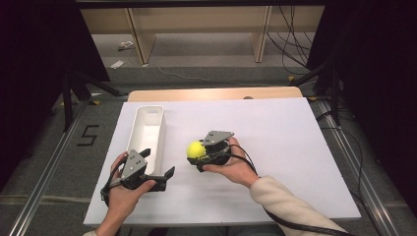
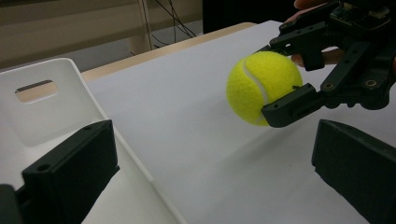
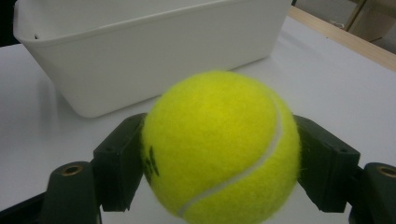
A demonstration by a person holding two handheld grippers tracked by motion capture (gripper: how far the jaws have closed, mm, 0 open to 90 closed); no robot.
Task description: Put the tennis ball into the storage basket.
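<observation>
A white board lies on a wooden table (image 1: pixel 215 94) over a grey floor marked with a taped "5", dark stands at either side. From the high view, the right gripper (image 1: pixel 200 156) pinches a tennis ball (image 1: pixel 195 149) near the board's middle, just beside the long white bin (image 1: pixel 147 114) by the left edge; the left gripper (image 1: pixel 160 178), jaws spread and empty, rests near the front edge. In the left gripper view the ball hangs clear of the surface. In the right gripper view the jaws press its sides; a dark stamp is unreadable. It looks light, felted, slightly springy, so gripping across the widest part seems safest.
</observation>
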